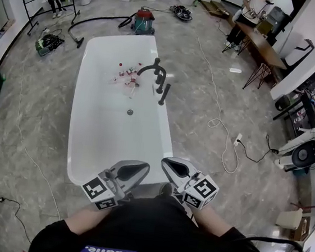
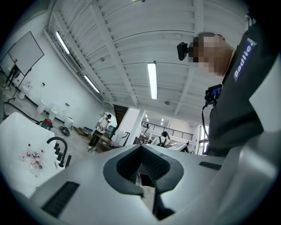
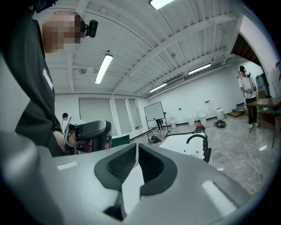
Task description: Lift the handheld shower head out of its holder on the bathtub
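Note:
The white bathtub (image 1: 79, 142) stands lengthwise in front of me. On its right rim rises a black curved faucet (image 1: 154, 68), and the black handheld shower head (image 1: 164, 94) stands upright in its holder just nearer to me. Both grippers hover close to my chest by the tub's near end, far from the shower head. My left gripper (image 1: 140, 170) and right gripper (image 1: 169, 164) are shut, with nothing between their pads. The left gripper view shows the faucet (image 2: 57, 143) and shower head (image 2: 68, 160) at lower left. In the right gripper view the shower head (image 3: 207, 154) is at mid right.
Several small bottles (image 1: 126, 74) lie inside the tub near the faucet. A red and green vacuum (image 1: 142, 20) with its hose sits beyond the far end. A white cable (image 1: 220, 118) snakes over the floor on the right. A table (image 1: 262, 47) with a person stands at the back right.

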The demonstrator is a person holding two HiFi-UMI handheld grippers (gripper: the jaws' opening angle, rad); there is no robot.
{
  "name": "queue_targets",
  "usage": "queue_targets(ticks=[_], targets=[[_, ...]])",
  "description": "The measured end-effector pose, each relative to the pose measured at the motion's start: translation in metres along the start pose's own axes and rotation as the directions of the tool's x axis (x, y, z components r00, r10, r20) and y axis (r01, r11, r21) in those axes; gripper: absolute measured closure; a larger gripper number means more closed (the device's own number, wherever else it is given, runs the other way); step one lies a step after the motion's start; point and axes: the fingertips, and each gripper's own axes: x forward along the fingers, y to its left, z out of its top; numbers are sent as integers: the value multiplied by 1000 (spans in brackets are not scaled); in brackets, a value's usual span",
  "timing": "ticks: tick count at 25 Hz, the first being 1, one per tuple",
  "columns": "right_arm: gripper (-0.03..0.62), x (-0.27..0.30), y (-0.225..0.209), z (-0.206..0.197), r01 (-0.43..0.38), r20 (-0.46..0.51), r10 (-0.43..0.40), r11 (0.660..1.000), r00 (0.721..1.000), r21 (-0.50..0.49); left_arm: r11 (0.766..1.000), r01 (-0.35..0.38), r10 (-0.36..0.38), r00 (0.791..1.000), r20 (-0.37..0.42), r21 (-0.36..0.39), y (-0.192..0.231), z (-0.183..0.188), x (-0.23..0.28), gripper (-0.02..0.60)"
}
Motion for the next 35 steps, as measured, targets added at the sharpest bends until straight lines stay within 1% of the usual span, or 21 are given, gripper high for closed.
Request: queue_targets(ticks=[7,13,17,23,29,31,35], targets=[[572,-8,-33,13,-73,6,73,997,997,-8,997,-69,68,998,13,30,1,5,30,588],[565,-21,-65,24,-120,-4,120,993,993,5,993,-107,106,994,19,51,0,9,65,588],[544,-25,-83,23,-147,-12,147,989,989,8,989,-139,138,990,26,57,3,6,80,588],[489,-26,-107,22,-185,-23,185,983,982,12,984,-167,166,986,20,55,10,-1,104,588],[480,-26,-135,33,-214,14,214,977,977,8,977,-207,206,978,19,58,19,-3,125,588],[476,-24,-142,34,-227,12,227,974,974,3,973,-225,225,974,21,58,23,-5,130,588],[436,-21,-163,31,-231,-6,231,973,973,-3,967,-250,249,968,22,54,28,-11,143,588]])
